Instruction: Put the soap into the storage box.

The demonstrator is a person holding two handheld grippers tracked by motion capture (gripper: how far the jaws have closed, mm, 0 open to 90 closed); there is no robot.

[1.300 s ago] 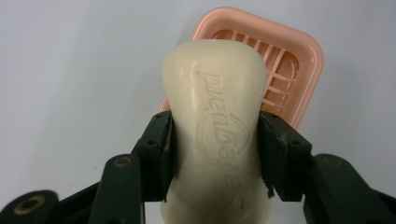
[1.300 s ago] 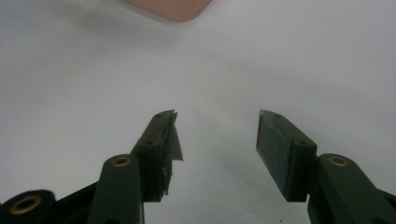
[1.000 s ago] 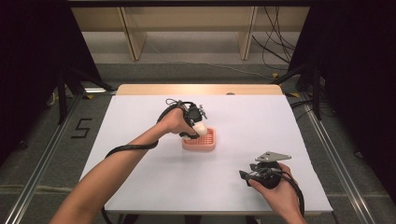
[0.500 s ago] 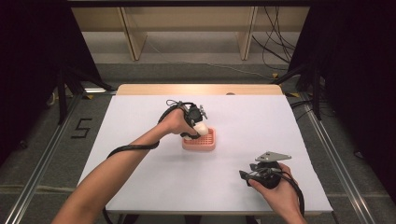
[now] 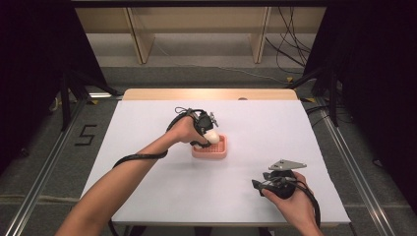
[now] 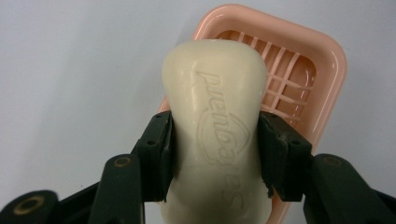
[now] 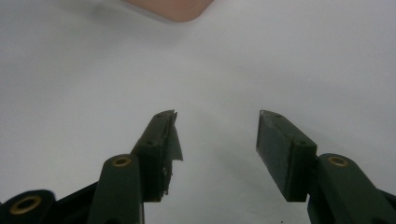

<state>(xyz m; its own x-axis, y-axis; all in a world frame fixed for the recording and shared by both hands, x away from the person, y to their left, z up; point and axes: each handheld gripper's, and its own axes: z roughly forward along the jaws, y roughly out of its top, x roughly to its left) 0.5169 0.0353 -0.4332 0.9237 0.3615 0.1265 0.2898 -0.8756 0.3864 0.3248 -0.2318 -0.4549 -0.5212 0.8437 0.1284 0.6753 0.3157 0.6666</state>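
A cream bar of soap (image 6: 215, 121) with raised lettering is clamped between the black jaws of my left gripper (image 6: 215, 154). It hangs just above a pink soap dish (image 6: 299, 88) with a slotted floor. From the high view the left gripper (image 5: 209, 133) holds the soap (image 5: 211, 136) over the left part of the dish (image 5: 216, 149) at the table's middle. My right gripper (image 5: 260, 186) rests near the front right of the table, jaws apart with nothing between them (image 7: 215, 135). A corner of the pink dish (image 7: 170, 8) shows at the top of the right gripper view.
The white table (image 5: 147, 123) has a wooden strip (image 5: 206, 94) along its far edge. Metal rails (image 5: 344, 152) run beside it on the floor, and wooden shelf legs (image 5: 137, 39) stand beyond. Cables (image 5: 133, 158) trail from both grippers.
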